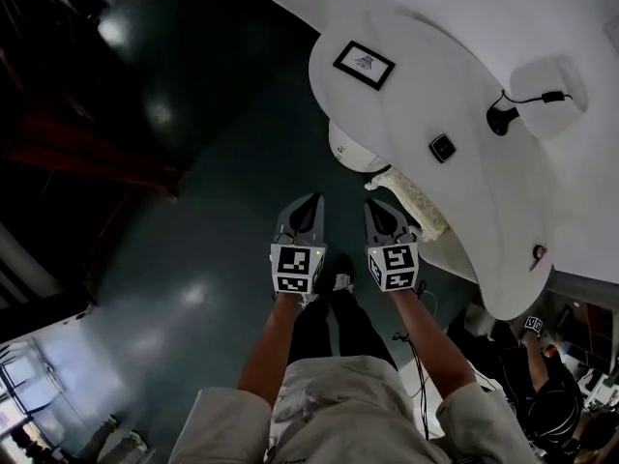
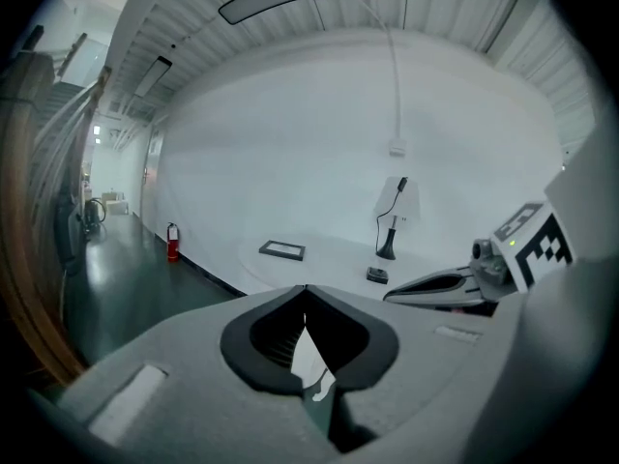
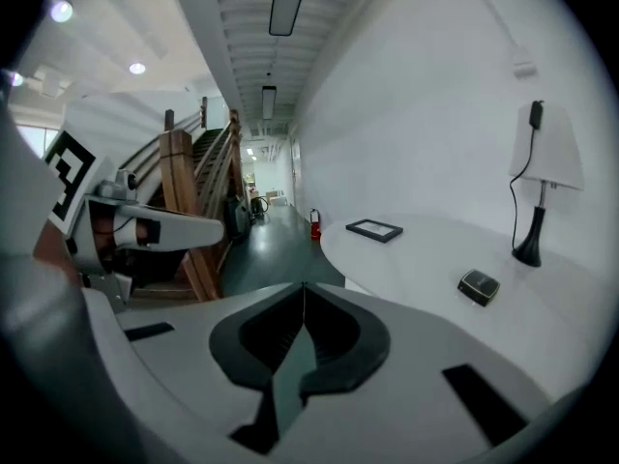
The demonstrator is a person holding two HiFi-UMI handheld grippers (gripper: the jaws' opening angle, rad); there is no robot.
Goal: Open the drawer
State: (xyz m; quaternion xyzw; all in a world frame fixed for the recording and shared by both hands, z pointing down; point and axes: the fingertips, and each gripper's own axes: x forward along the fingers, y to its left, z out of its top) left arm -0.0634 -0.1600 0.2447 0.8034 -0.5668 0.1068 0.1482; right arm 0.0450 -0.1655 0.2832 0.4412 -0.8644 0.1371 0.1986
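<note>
Left gripper (image 1: 313,199) and right gripper (image 1: 373,205), claws pressed together on nothing, point side by side at the white table (image 1: 484,222); the print in its black frame (image 1: 364,65) is unreadable

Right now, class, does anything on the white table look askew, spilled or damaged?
Nothing stands out. On the white table the picture frame lies flat, the small black device rests level, and the lamp stands upright. No spill or damage shows.

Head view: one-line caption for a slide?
Left gripper and right gripper, both shut and empty, side by side near a white table holding a picture frame and lamp.
</note>
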